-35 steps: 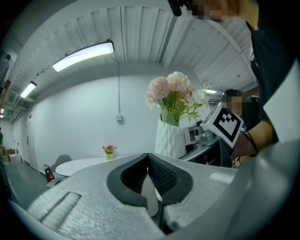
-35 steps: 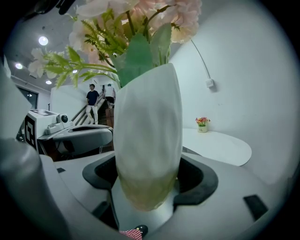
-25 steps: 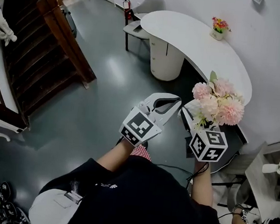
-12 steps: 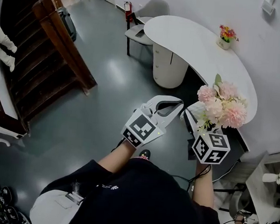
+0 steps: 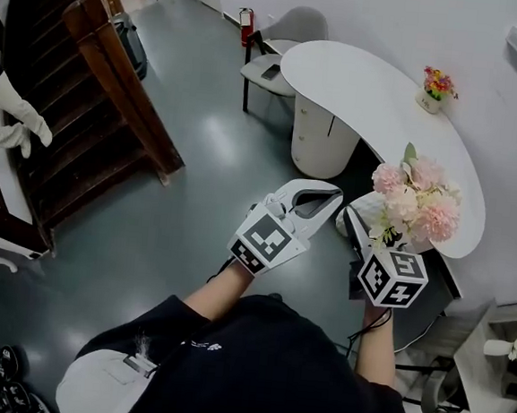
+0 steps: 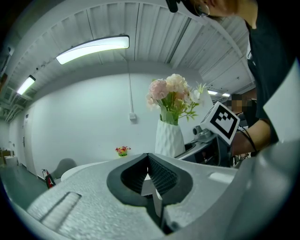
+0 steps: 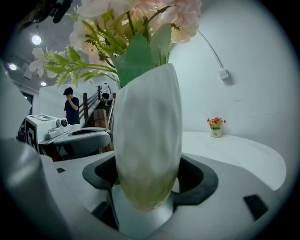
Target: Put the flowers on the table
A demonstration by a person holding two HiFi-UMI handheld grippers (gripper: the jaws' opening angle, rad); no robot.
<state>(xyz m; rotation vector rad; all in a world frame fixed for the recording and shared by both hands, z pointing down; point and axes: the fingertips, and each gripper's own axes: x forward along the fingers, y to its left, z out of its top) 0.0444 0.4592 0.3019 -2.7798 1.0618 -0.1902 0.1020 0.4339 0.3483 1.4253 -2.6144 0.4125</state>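
While we carry the white vase (image 7: 147, 136) of pink flowers (image 5: 416, 201) in our right gripper (image 5: 360, 223), its jaws stand wide, clamped on the vase's belly. The vase is upright, close to the rounded near end of the white table (image 5: 359, 84) and not set down on it. Our left gripper (image 6: 149, 176) is closed on nothing (pads meeting), just beside the right. A small flower pot (image 5: 437, 86) sits at the table's far edge.
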